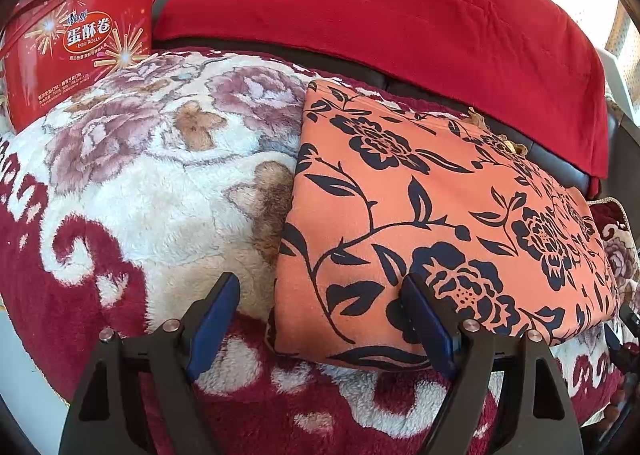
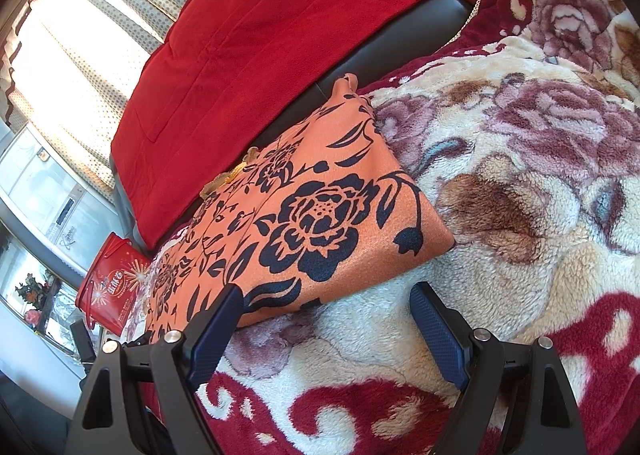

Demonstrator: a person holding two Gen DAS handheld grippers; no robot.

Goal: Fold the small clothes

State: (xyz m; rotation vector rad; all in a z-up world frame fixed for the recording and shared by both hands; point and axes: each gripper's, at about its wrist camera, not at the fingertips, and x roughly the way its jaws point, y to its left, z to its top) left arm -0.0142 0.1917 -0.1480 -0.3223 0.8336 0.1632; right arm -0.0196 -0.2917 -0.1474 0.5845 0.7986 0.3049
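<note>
Both tools, the left tool (image 1: pixel 320 319) and right tool (image 2: pixel 326 319), hang open and empty at the near edge of the folded orange floral garment (image 1: pixel 420 215) lying on the plush blanket (image 1: pixel 140 183), so I'd pinch the corners evenly before folding.

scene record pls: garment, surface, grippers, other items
garment: orange floral cloth, folded into a flat rectangle
surface: plush floral blanket, cloth lies on it
left gripper: open, at cloth's near corner, gripping nothing
right gripper: open, at cloth's opposite near corner, gripping nothing
behind: red fabric
other: red egg-roll tin, beside blanket
</note>
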